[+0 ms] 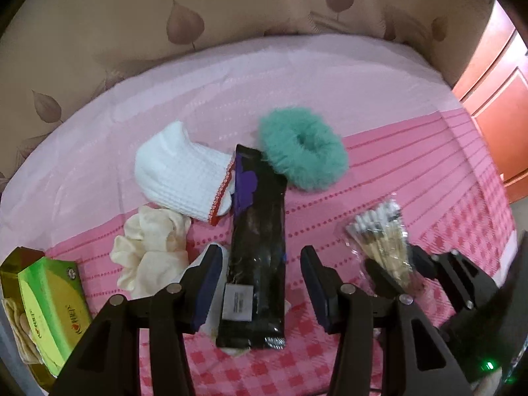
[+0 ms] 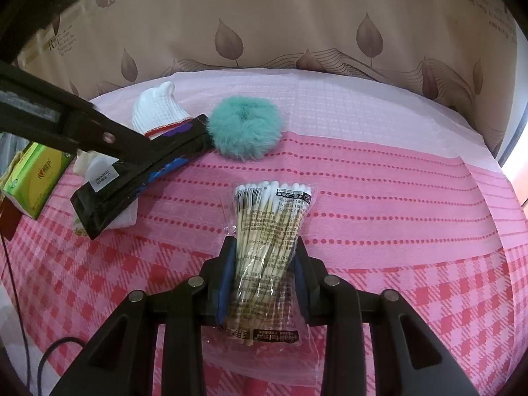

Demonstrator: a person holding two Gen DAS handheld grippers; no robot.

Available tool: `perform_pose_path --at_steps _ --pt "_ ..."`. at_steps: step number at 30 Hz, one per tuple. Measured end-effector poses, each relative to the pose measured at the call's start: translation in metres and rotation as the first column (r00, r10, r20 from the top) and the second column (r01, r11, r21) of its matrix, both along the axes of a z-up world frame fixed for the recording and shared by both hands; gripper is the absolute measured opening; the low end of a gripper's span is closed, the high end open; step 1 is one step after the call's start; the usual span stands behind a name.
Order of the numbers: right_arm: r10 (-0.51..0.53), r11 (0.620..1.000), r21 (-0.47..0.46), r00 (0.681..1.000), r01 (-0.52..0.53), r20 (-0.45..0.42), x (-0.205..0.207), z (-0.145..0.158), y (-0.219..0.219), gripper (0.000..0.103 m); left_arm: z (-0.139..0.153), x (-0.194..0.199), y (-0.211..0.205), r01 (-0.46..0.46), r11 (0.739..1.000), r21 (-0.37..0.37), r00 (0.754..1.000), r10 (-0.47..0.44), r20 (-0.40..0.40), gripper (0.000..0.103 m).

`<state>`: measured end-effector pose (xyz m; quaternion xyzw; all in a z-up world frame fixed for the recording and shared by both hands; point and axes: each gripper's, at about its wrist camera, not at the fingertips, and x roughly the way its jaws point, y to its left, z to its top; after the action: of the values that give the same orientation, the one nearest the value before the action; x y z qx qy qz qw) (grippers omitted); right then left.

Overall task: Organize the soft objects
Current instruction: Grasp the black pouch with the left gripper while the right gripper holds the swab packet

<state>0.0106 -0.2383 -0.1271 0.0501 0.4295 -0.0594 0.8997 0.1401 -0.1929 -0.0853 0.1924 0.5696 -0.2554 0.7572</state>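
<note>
**A:** Swabs first, since they sit closest to my right lens: my right tool (image 2: 264, 257) is clenched on the clear packet of cotton swabs (image 2: 270, 231), pads pressing both sides, cotton tips pointing to twelve o'clock over the pink checked cloth (image 2: 396, 231).

**B:** And your left?

**A:** My left tool (image 1: 260, 283) is released, jaws standing wide and nothing pinched. It straddles the long black packet (image 1: 257, 247), which lies between the pads, apart from both.

**B:** Where are the soft things?

**A:** From the left lens: white knitted sock (image 1: 184, 178) at eleven o'clock, its red-trimmed cuff touching the black packet; teal fluffy scrunchie (image 1: 303, 151) at one o'clock, just beside the packet's far end; cream scrunchie (image 1: 151, 250) at nine o'clock, near the green tissue box (image 1: 49, 310).

**B:** So which step?

**A:** I judge I'm mid-sort, clearing the packets away from the soft pile. Next I'd need to lower, centre on the black packet, then close squarely so the slick wrapper doesn't slip
</note>
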Motion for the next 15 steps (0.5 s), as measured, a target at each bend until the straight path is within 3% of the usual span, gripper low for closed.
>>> perform_pose_path --at_steps 10,14,15 --pt "0.002 1.000 0.011 1.000 -0.002 0.002 0.001 -0.001 -0.002 0.032 -0.031 0.014 -0.014 -0.031 0.998 0.054 0.999 0.033 -0.033 0.050" --pt "0.002 1.000 0.008 1.000 -0.002 0.001 0.000 0.000 -0.002 0.032 -0.034 0.019 -0.014 -0.049 0.999 0.001 0.997 0.049 -0.052 0.050" --pt "0.002 1.000 0.010 1.000 -0.002 0.002 0.000 0.000 -0.002 0.032 -0.034 0.021 -0.012 -0.051 0.999 -0.014 0.997 0.050 -0.057 0.038"
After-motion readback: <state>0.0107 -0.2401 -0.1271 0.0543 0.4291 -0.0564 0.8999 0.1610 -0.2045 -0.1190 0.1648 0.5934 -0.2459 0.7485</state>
